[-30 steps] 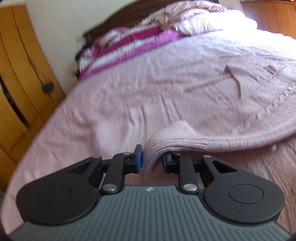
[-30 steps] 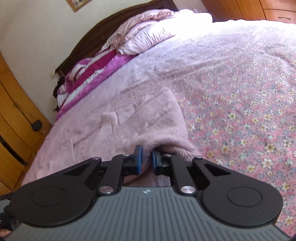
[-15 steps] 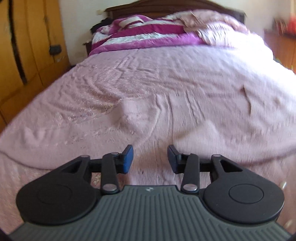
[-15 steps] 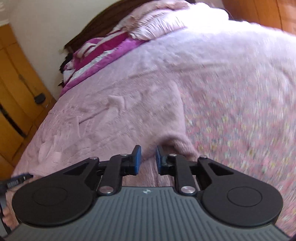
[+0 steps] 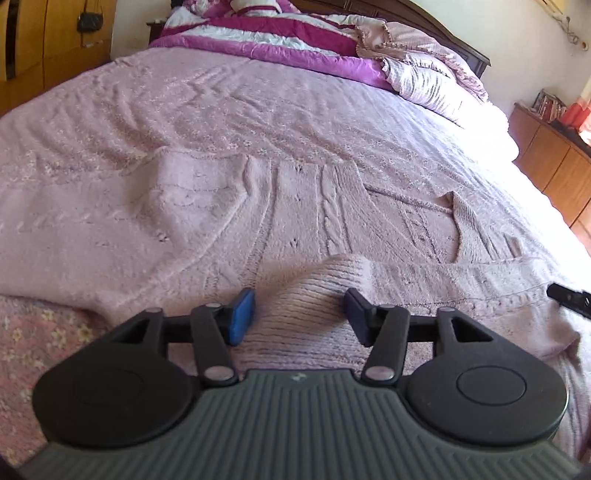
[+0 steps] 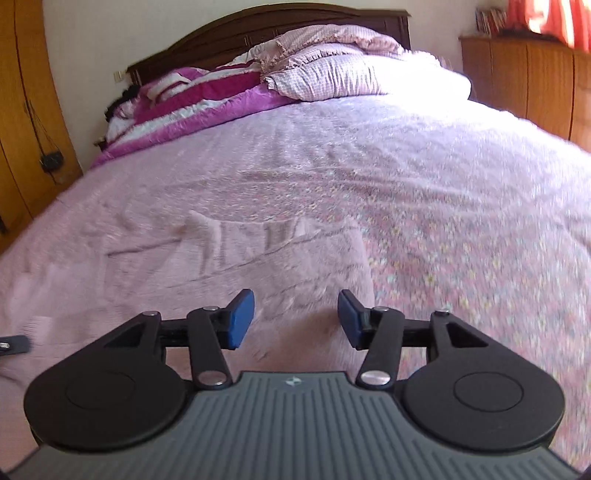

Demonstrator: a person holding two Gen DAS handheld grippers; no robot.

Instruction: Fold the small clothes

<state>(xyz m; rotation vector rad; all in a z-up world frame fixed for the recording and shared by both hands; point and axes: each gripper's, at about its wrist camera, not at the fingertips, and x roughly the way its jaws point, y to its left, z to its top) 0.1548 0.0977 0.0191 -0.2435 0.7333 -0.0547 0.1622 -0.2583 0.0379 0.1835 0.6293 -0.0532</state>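
Lying flat on bedspread [image 5: 110, 122]: sweater [image 5: 295, 206]

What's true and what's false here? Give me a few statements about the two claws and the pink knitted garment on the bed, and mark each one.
1. The left claw is clamped shut on the pink sweater. False: its jaws have just been opening and stand apart, with a ribbed fold lying loose between them.
2. The sweater lies on a bed with a pink floral bedspread. True.
3. The right claw holds a white sock. False: it is open and holds nothing.
4. A magenta striped quilt is piled at the head of the bed. True.
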